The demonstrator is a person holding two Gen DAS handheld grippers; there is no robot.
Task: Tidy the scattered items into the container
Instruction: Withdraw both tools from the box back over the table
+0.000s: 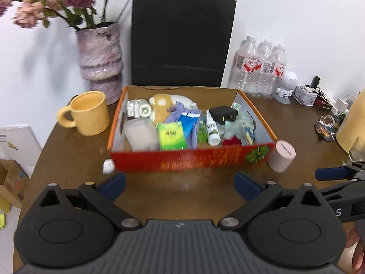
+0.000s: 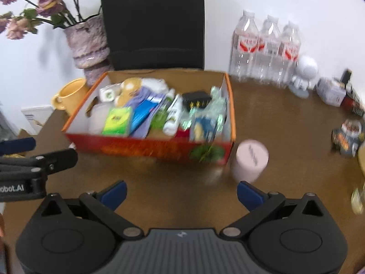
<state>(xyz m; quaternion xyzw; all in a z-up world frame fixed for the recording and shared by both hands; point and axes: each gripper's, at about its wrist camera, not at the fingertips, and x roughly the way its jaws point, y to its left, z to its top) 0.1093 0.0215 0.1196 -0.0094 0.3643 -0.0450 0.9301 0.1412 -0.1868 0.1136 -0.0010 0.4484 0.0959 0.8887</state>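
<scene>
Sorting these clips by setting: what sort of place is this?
Probably a home or small office corner: a brown table against a white wall, holding a vase of flowers, bottled water and a yellow mug.

the brown table [image 1: 68,150] carries a red cardboard box [image 1: 194,157] centrally, a yellow mug [image 1: 87,114] left, a pink cylinder [image 1: 281,156] right, water bottles [image 1: 260,68] far right.
</scene>
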